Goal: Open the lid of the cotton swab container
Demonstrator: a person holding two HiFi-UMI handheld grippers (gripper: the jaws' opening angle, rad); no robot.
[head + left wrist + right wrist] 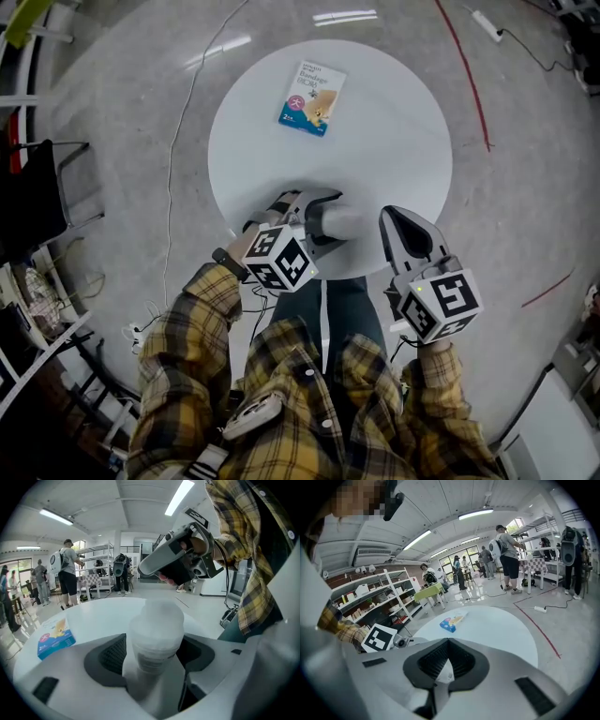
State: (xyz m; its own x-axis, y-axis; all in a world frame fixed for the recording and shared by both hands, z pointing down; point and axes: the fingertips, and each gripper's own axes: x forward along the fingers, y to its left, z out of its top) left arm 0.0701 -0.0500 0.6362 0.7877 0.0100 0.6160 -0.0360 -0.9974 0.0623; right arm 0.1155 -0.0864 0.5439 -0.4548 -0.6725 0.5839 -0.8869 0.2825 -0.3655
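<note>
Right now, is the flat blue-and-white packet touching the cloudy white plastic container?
Apart. The head view shows the packet far across the round white table, bare tabletop between it and the container.

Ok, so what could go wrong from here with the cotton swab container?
The translucent white plastic swab container stands between the left gripper's open jaws, ungripped, close to the round white table's near edge: a nudge could tip it or push it off. The right gripper is shut, so it might knock the lid instead of grasping it.
</note>
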